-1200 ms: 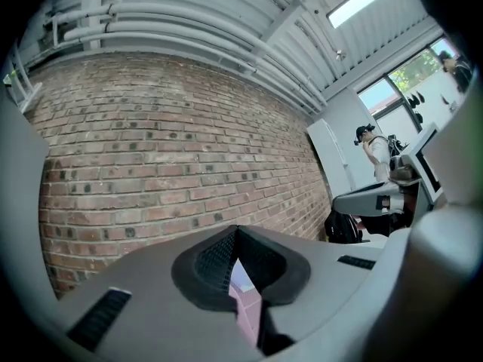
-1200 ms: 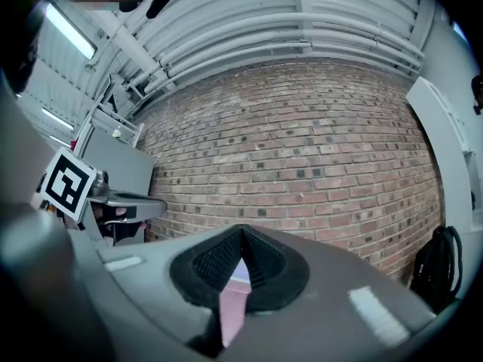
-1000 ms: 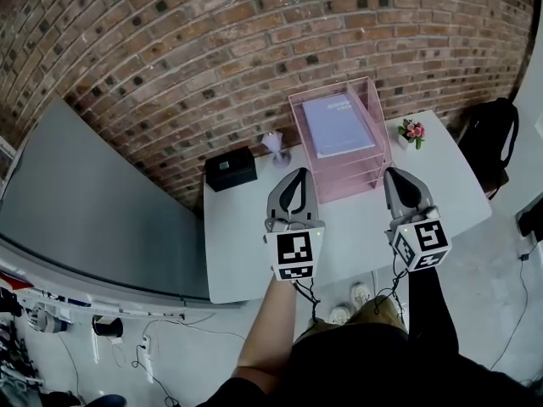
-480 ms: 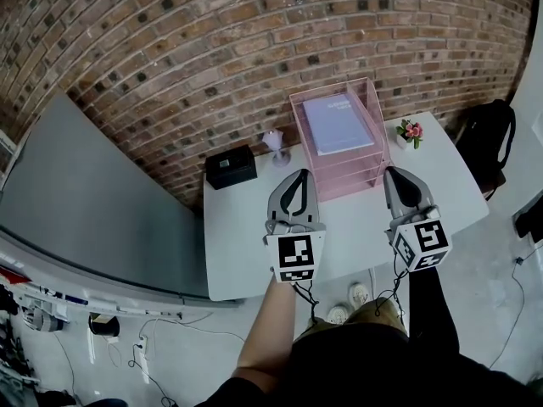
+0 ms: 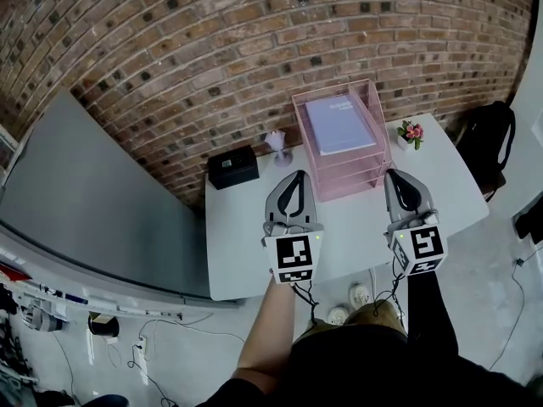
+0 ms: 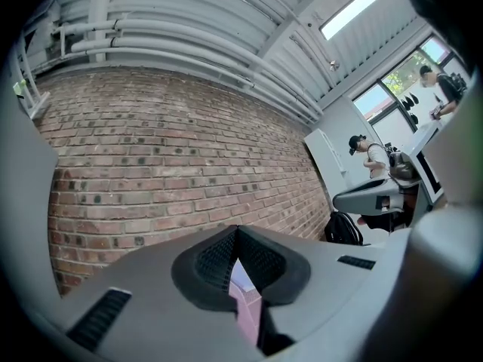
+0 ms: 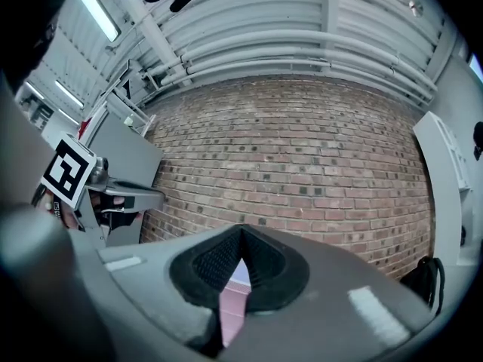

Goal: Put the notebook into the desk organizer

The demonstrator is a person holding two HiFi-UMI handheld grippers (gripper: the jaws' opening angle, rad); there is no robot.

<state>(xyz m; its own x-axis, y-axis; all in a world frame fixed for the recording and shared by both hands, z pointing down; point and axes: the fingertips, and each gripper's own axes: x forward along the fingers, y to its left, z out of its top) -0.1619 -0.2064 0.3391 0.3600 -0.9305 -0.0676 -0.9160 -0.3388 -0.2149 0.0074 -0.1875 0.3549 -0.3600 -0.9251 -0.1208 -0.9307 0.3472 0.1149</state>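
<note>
Notebook (image 5: pixel 338 124): cover print too small to read.
Organizer (image 5: pixel 373 166), lower tiers: the pink walls overlap and I can't make out any contents.
Black box (image 5: pixel 232 167) on the table (image 5: pixel 246 253): can't tell what kind.
Small pale thing (image 5: pixel 277 145) beside the organizer: too small to name.
Flower pot (image 5: pixel 412 133): no detail.
Dark bag (image 5: pixel 489 139): outline only.
The table's near edge is partly behind my left gripper (image 5: pixel 296 176) and right gripper (image 5: pixel 399 176).
My shoes (image 5: pixel 349 302) are half covered by cables.
Both gripper views: my own housing fills the lower half, and only a sliver of the organizer shows through the gap.
Left gripper view: distant people (image 6: pixel 370 151), too small to detail.
</note>
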